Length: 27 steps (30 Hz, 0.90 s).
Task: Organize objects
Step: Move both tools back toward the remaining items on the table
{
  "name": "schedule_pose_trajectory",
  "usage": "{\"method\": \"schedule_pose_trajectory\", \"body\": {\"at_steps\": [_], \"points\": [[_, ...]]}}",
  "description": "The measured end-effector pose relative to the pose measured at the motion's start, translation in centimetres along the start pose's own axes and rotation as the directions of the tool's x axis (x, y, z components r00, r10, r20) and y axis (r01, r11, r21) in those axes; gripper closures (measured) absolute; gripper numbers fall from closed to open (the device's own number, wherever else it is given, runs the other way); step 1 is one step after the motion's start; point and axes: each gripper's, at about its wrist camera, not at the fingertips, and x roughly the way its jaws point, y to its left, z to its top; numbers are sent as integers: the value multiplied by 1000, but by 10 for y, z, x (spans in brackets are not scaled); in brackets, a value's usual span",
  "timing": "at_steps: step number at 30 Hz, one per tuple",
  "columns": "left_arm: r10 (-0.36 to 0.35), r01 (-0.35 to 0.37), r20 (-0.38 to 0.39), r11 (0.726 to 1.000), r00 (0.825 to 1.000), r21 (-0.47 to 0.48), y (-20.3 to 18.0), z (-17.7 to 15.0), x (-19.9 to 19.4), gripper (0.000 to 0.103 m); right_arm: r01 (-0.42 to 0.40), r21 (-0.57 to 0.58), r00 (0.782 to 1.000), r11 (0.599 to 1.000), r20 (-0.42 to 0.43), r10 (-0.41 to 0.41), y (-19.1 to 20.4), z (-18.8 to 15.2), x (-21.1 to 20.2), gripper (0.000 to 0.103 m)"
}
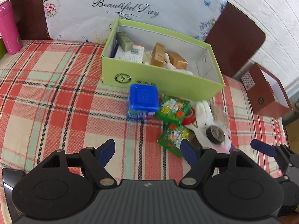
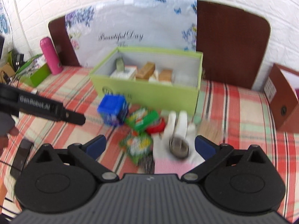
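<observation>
Left gripper [image 1: 148, 150] jaws wide, nothing between. Right gripper [image 2: 150, 146] jaws wide, empty, hovering over white glove [image 2: 177, 128] with dark round tin [image 2: 179, 147] lying on it.

Beyond both jaws on plaid bed cover [image 1: 56, 97]: open green box [image 1: 168, 82] holding olive carton [image 1: 124, 41], white carton [image 1: 130, 54], two tan cartons [image 1: 158, 54].

Between jaws and box: blue-lidded container [image 1: 143, 100], two green packets [image 1: 172, 110], red tape roll [image 1: 190, 116].

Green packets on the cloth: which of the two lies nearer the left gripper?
The lower green packet, beside the white glove. The other green packet lies farther off, against the blue-lidded box.
</observation>
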Motion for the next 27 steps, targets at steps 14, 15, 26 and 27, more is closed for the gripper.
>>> {"method": "schedule_pose_trajectory", "body": {"at_steps": [14, 15, 26, 27], "points": [[-17, 18, -38, 1000, 999, 5, -2, -26, -5, 23, -27, 32, 998, 999, -48, 28, 12, -42, -11, 5], [-27, 27, -38, 1000, 999, 4, -2, -27, -5, 23, -13, 35, 999, 999, -43, 15, 10, -42, -12, 7], [-76, 76, -18, 996, 997, 47, -19, -23, -2, 23, 103, -7, 995, 995, -16, -103, -23, -21, 15, 31], [-78, 78, -12, 996, 997, 49, -20, -21, -2, 23, 105, -17, 994, 994, -24, -105, -24, -18, 21, 35]]}}
